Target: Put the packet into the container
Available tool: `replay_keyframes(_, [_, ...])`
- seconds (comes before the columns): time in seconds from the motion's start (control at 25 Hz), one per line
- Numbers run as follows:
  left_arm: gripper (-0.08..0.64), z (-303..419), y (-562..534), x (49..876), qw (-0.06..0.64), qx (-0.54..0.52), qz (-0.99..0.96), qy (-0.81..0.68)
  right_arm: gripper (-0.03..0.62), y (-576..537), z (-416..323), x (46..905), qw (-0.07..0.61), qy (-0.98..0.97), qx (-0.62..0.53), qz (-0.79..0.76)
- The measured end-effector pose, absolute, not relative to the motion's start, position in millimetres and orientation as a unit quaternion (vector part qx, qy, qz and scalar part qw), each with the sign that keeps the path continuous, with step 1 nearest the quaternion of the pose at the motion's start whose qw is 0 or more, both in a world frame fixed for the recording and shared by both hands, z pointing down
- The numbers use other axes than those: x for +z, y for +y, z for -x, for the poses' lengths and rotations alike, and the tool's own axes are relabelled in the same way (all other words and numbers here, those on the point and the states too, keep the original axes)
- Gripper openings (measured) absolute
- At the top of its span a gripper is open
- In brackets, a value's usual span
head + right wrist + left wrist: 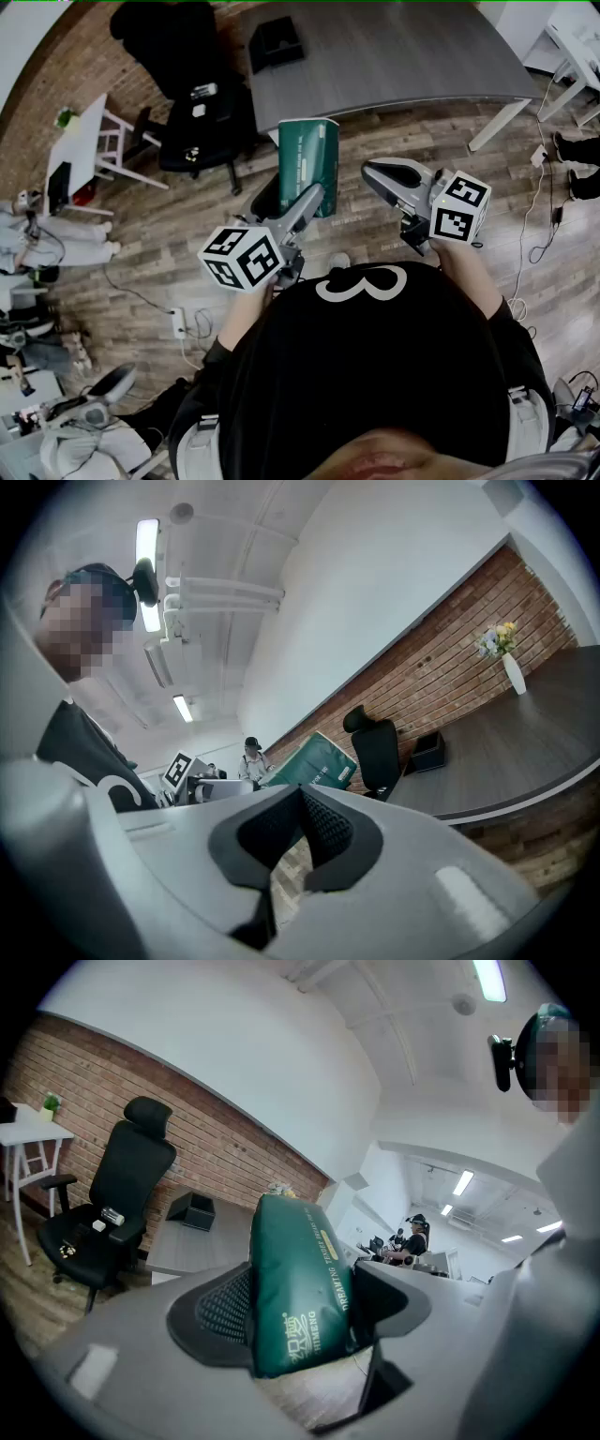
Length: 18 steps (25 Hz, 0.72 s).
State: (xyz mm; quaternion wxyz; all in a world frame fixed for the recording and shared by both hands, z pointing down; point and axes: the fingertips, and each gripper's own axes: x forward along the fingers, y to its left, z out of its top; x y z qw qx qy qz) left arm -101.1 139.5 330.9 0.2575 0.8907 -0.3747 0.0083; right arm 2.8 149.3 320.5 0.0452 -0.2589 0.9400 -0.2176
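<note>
A green packet (310,161) with pale print stands upright between the jaws of my left gripper (315,191), which is shut on its lower part. In the left gripper view the packet (298,1288) fills the gap between the two dark pads of the left gripper (302,1305). My right gripper (371,172) is held beside it at the same height, shut with nothing in it; its pads meet at the tip (300,797). The container, a small black open box (277,42), sits on the near left corner of the grey table (403,56), beyond both grippers.
A black office chair (195,112) stands left of the table, with a white side table (80,141) further left. A power strip (178,323) and cables lie on the wood floor. A vase of flowers (512,667) stands on the table's far end.
</note>
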Motion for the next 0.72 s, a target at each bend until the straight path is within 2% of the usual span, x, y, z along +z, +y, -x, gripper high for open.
replay_keyframes(0.72, [0.360, 100, 120, 325, 0.239, 0.002, -0.906, -0.349, 0.002, 133, -6, 321, 0.073, 0.931, -0.210, 0.289])
